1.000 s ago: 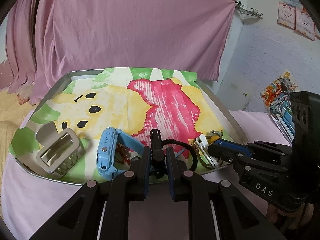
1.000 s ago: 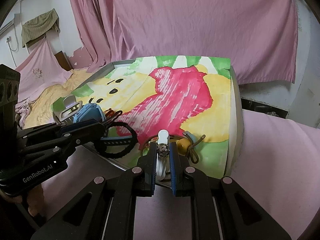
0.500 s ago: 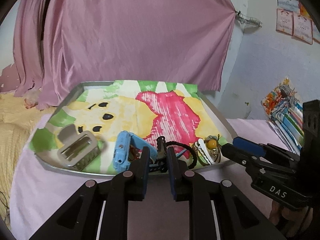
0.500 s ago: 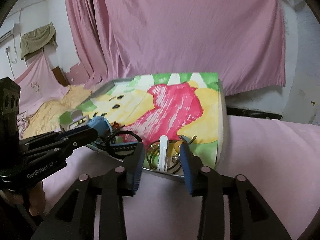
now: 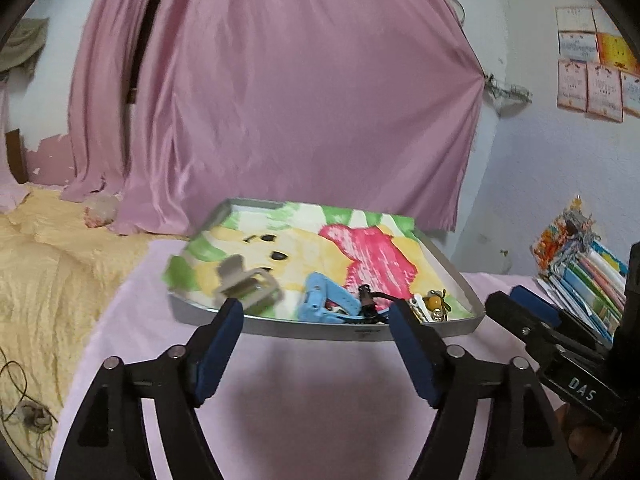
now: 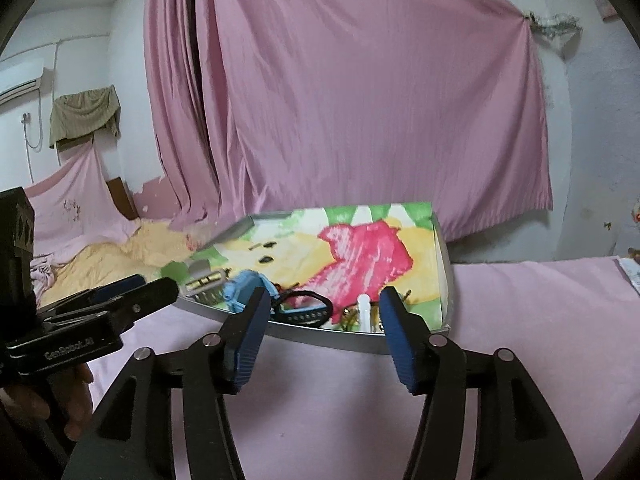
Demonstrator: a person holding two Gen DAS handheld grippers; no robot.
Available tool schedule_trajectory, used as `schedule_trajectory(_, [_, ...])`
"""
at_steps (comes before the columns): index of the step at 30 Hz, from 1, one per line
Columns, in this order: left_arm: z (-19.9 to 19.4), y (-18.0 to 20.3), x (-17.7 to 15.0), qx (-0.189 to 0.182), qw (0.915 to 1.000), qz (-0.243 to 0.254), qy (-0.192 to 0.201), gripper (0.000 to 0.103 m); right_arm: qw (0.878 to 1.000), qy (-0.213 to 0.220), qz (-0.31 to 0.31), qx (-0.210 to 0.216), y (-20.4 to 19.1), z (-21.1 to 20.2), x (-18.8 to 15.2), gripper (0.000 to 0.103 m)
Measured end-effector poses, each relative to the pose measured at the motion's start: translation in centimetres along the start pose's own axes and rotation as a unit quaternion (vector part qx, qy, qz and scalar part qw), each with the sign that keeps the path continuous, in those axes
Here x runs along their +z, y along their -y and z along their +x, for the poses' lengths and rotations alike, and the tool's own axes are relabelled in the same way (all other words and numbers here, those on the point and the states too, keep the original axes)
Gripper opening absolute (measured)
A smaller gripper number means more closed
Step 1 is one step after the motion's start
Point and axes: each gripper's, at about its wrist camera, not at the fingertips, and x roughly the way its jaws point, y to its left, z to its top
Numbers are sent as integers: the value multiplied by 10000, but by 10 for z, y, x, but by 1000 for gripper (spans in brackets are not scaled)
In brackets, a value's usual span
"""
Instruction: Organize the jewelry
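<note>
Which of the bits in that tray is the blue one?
The blue watch, lying along the tray's near edge between the grey hair claw and the white clip; nothing else there is blue.

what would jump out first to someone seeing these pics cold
The bright cartoon-print lining of the metal tray, mid-frame on the pink bedcover. Along its near edge sit a grey hair claw, a blue watch and a black bracelet. Both tongs, left and right, hang open before it.
</note>
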Motion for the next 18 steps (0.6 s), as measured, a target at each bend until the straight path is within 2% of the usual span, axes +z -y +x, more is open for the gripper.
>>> schedule_trajectory(1, [-6, -3, -2, 22, 10000, -19, 46, 78, 10000, 75, 10, -5, -2, -5, -1, 69])
schedule_trajectory(3, [-16, -8, -4, 63, 9999, -34, 145, 90, 9998, 202, 40, 0, -6, -15, -5, 77])
schedule_trajectory(6, [-34, -16, -10, 136, 9993, -59, 337, 98, 9994, 355, 41, -19, -12, -29, -10, 77])
schedule_trajectory(18, [-89, -38, -37, 348, 9970, -48, 696, 101, 9968, 776, 35, -168, -33, -83, -38, 84])
